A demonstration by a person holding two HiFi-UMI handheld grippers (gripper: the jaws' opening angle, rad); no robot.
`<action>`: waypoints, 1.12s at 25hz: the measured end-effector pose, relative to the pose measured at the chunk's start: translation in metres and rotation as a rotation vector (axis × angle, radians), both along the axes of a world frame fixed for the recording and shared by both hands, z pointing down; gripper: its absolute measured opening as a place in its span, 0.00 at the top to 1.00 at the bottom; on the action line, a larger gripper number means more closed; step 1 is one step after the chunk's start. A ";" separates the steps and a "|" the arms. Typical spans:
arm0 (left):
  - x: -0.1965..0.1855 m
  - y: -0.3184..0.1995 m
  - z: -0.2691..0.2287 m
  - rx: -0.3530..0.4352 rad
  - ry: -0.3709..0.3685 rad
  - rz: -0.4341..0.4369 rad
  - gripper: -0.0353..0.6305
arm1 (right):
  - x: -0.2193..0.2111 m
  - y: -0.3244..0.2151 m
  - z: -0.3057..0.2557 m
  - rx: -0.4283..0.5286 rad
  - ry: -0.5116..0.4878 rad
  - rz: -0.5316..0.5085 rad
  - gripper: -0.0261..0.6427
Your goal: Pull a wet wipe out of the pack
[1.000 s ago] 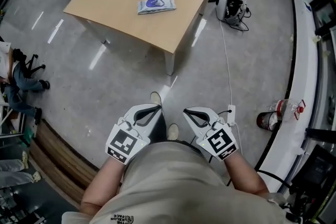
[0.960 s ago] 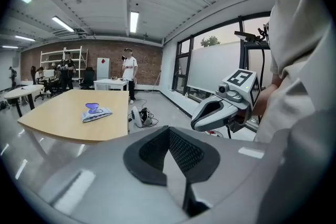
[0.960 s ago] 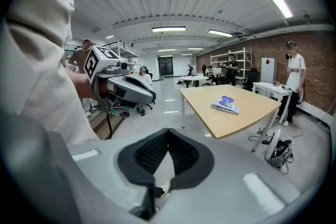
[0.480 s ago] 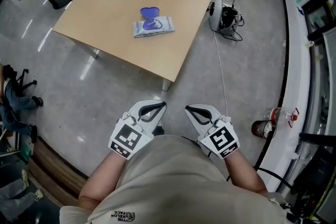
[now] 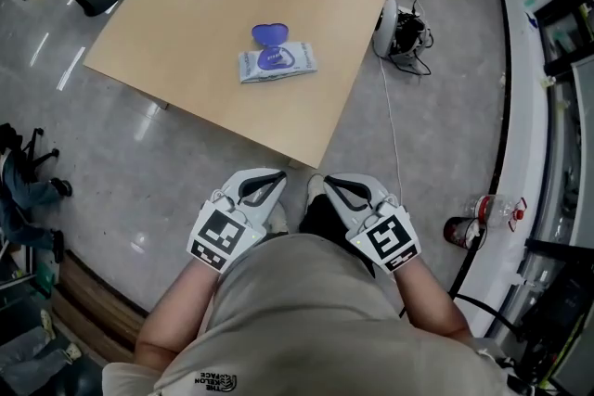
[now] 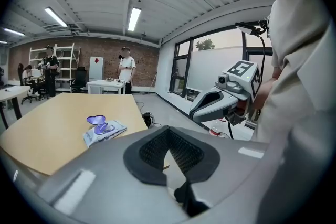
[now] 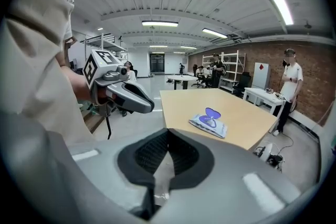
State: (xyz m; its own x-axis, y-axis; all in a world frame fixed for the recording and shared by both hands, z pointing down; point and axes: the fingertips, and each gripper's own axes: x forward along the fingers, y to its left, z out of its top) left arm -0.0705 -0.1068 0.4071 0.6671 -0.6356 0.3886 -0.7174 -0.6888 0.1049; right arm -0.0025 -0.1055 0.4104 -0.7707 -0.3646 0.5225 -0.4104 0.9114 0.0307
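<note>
We record that the table (image 5: 176,32) and the pack (image 5: 283,65) lie nearer in the head view than a second ago. The person has closed in, but reach has not begun.

The pack lies flat near the table's middle, well apart from both grippers. The left gripper (image 5: 277,179) and right gripper (image 5: 330,183) hang at the waist, jaws together, nothing between them.

The pack is soft, crinkled pale film. Its blue heart-shaped lid (image 5: 269,34), glossy and rigid, is flipped open to the far side. The table top is smooth pale wood. The jaw pads are dark and ribbed. We judge that no wipe has been drawn yet.
</note>
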 end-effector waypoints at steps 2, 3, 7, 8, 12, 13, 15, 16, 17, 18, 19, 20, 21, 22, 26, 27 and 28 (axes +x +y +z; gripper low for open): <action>-0.006 -0.016 0.008 -0.011 -0.006 -0.012 0.94 | -0.003 -0.016 0.007 -0.010 0.004 -0.006 0.96; -0.010 -0.025 0.011 -0.019 -0.008 -0.023 0.94 | -0.005 -0.025 0.010 -0.012 0.008 -0.012 0.96; -0.021 -0.061 0.020 -0.039 -0.017 -0.080 0.94 | -0.014 -0.065 0.014 -0.007 0.011 -0.053 0.96; -0.022 -0.071 0.023 -0.042 -0.024 -0.091 0.94 | -0.015 -0.076 0.016 -0.008 0.009 -0.063 0.96; -0.033 -0.114 0.036 -0.065 -0.062 -0.152 0.94 | -0.020 -0.120 0.026 -0.023 0.015 -0.116 0.96; -0.037 -0.126 0.039 -0.070 -0.072 -0.172 0.94 | -0.021 -0.132 0.028 -0.024 0.017 -0.130 0.96; -0.043 -0.152 0.048 -0.078 -0.092 -0.211 0.94 | -0.020 -0.157 0.033 -0.023 0.023 -0.150 0.95; -0.046 -0.165 0.053 -0.083 -0.100 -0.230 0.94 | -0.020 -0.170 0.036 -0.023 0.027 -0.157 0.95; -0.049 -0.177 0.058 -0.091 -0.106 -0.250 0.94 | -0.019 -0.182 0.040 -0.024 0.031 -0.165 0.94; -0.053 -0.187 0.063 -0.103 -0.113 -0.270 0.94 | -0.020 -0.192 0.043 -0.026 0.034 -0.174 0.94; -0.058 -0.194 0.069 -0.118 -0.121 -0.292 0.94 | -0.022 -0.201 0.047 -0.031 0.037 -0.186 0.94; -0.063 -0.199 0.075 -0.135 -0.132 -0.314 0.94 | -0.025 -0.208 0.052 -0.037 0.038 -0.199 0.94; -0.068 -0.204 0.082 -0.152 -0.144 -0.334 0.94 | -0.027 -0.214 0.057 -0.041 0.040 -0.211 0.94; -0.072 -0.210 0.089 -0.166 -0.152 -0.351 0.94 | -0.030 -0.221 0.062 -0.041 0.043 -0.220 0.94; -0.087 -0.238 0.115 -0.212 -0.164 -0.405 0.94 | -0.040 -0.250 0.083 -0.042 0.052 -0.246 0.93; -0.090 -0.242 0.121 -0.224 -0.170 -0.416 0.94 | -0.043 -0.255 0.088 -0.049 0.056 -0.255 0.93; -0.093 -0.246 0.127 -0.237 -0.177 -0.425 0.94 | -0.046 -0.259 0.095 -0.056 0.063 -0.266 0.93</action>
